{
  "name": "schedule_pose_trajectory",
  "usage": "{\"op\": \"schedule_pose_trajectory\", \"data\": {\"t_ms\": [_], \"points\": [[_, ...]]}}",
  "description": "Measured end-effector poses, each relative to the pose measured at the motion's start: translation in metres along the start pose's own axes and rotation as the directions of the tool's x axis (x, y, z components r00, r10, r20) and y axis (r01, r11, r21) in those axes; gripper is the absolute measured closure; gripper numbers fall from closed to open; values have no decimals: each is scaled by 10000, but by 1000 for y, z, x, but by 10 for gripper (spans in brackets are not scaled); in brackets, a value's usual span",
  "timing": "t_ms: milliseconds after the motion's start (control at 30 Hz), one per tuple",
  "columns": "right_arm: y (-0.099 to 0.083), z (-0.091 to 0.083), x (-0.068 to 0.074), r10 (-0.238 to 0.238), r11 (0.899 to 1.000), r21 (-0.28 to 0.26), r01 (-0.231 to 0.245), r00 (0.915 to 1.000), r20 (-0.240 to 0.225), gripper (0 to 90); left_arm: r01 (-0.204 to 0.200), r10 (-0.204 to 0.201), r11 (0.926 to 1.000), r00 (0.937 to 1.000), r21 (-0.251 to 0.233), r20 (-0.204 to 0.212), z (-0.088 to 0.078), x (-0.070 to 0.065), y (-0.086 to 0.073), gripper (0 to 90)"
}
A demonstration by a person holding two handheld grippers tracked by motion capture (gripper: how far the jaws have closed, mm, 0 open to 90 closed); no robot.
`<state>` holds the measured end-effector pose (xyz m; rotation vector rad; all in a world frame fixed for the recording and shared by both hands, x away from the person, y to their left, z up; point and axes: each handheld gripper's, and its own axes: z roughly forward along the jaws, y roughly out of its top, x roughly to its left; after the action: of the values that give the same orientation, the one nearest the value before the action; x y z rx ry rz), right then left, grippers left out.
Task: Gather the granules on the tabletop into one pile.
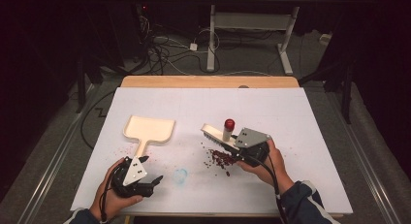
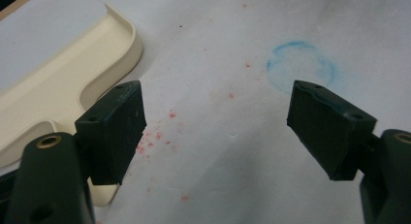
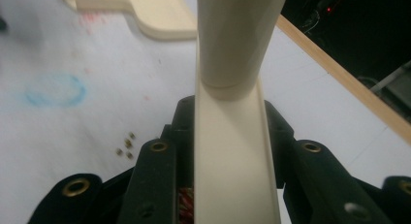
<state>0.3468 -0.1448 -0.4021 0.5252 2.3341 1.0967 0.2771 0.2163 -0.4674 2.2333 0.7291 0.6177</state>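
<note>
while my right fingers (image 3: 232, 136) clench the cream brush (image 1: 218, 135) over the red-brown crumbs (image 1: 222, 157) near the desk's (image 1: 300, 136) front edge, my left fingers (image 2: 213, 132) hang released beside the dustpan (image 1: 148, 128); nothing looks swept in yet.

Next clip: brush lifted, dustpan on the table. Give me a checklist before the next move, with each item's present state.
1. Right gripper shut on brush: ok.
2. Left gripper open, nothing between the jaws: ok.
3. Left gripper holding dustpan steady: not ok, the handle lies beside one jaw, ungripped.
4. Red crumbs gathered in one pile: ok, a few strays.
5. Dustpan mouth facing the crumbs: not ok.
6. Bristles touching the paper: cannot tell.
</note>
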Motion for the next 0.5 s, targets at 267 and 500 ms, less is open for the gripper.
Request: {"op": "schedule_pose_trajectory", "data": {"t_ms": [267,500], "points": [[7,-11,26,1307,9900,-211,-1397,9622,-2387,676,-24,24,10000,9999,-36,-167,-6,1,-2,206],[-9,-2,51,1344,9909,434,-1278,9062,-4010,676,353,-371,9985,9985,-421,-415,-21,9,-11,205]]}}
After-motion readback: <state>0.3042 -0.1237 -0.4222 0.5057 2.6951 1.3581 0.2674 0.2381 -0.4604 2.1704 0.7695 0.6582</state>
